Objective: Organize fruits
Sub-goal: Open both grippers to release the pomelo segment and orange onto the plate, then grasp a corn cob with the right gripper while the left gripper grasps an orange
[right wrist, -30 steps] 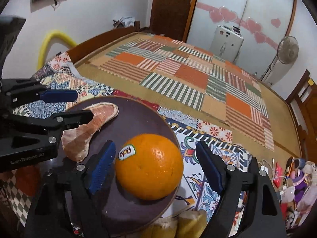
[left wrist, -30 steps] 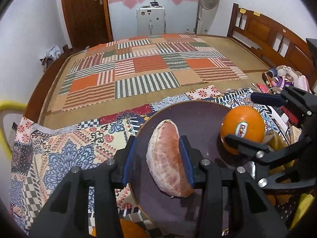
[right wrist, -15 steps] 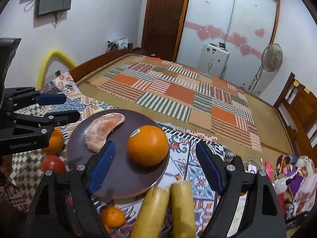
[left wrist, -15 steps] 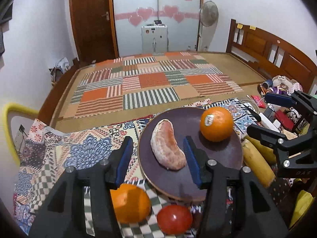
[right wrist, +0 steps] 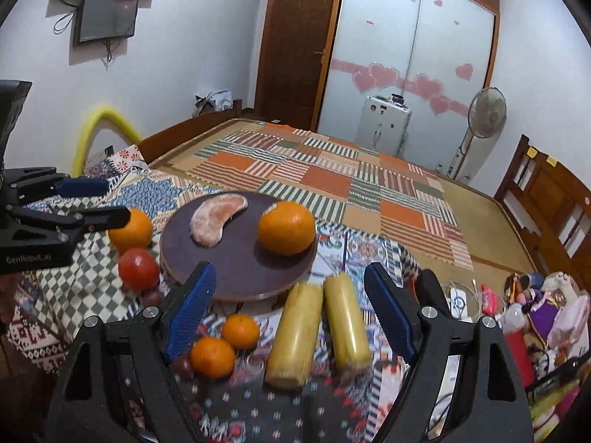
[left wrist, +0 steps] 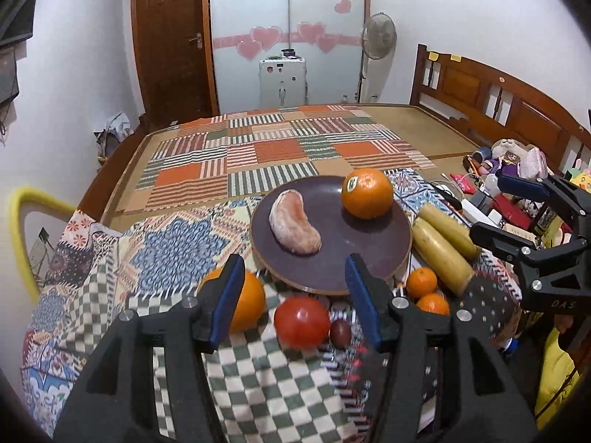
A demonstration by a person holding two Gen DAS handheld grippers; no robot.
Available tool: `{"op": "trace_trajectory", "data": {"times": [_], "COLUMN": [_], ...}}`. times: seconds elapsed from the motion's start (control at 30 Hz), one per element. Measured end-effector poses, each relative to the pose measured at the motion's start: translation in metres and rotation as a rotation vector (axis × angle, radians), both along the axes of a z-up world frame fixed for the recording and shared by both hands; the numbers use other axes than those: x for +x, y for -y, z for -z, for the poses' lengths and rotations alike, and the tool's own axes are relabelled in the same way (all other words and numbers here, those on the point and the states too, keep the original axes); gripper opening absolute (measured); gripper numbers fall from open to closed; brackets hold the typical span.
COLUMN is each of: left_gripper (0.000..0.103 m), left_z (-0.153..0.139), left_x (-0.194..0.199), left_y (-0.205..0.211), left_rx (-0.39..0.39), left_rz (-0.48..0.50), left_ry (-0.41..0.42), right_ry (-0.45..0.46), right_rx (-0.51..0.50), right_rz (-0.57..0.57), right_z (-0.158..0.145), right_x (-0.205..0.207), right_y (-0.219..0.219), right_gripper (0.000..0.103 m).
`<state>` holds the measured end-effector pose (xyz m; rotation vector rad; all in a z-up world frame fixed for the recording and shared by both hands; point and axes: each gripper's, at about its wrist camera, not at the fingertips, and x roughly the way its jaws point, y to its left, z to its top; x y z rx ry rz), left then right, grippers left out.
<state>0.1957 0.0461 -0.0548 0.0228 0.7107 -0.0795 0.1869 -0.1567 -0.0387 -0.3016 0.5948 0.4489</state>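
Note:
A dark round plate (left wrist: pixel 369 258) (right wrist: pixel 236 269) holds a peeled citrus half (left wrist: pixel 293 227) (right wrist: pixel 216 216) and a whole orange with a sticker (left wrist: pixel 366 193) (right wrist: pixel 286 227). Near the plate's front lie another orange (left wrist: pixel 247 301) (right wrist: pixel 131 229), a red tomato (left wrist: pixel 301 321) (right wrist: pixel 138 267), a small dark fruit (left wrist: pixel 340 332), two small mandarins (left wrist: pixel 421 282) (right wrist: pixel 225 345) and two yellow corn-like cobs (left wrist: pixel 441 247) (right wrist: pixel 317 328). My left gripper (left wrist: pixel 295 295) is open and empty above the tomato. My right gripper (right wrist: pixel 288 313) is open and empty above the cobs.
The fruits lie on patterned cloths (left wrist: pixel 173 247) at the foot of a bed with a striped patchwork mat (left wrist: pixel 273 155). A wooden headboard (left wrist: pixel 498 99) and a pile of toys and small items (left wrist: pixel 517 170) are at the right. A yellow tube (left wrist: pixel 22 229) curves at the left.
Both grippers have drawn back and up from the plate. The left let go of the peeled citrus half and the right left the orange; more fruits came into view in front.

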Motion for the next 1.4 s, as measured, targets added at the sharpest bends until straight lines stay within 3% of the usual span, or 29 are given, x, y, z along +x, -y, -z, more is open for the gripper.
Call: {"op": "trace_trajectory", "data": {"times": [0.23,0.4,0.8,0.93,1.4], "left_gripper": [0.058,0.059,0.06,0.065,0.065], "left_z": [0.021,0.042,0.07,0.076,0.079], "left_x": [-0.018,-0.015,0.024,0.034,0.037], "left_y": [-0.018,-0.034,-0.055,-0.054,-0.062], "left_rx": [-0.04,-0.045,-0.032,-0.036,-0.056], "left_rz": [-0.031,-0.063,-0.097,-0.102,-0.115], "left_ry": [-0.02,-0.06,-0.115,-0.121,-0.106], "right_ry": [-0.08,-0.141,-0.177,-0.174,-0.217], "right_rx": [0.047,0.076,0.059,0.037,0.052], "right_rz": [0.045,0.083,0.079,0.075,0.08], "right_z": [0.029,0.05,0.069,0.073,0.08], "right_x": [-0.001,0.004,0.018,0.019,0.015], "right_y": [0.021,0.027,0.02,0.015,0.023], "right_gripper": [0.065,0.045,0.043,0.043,0.037]}}
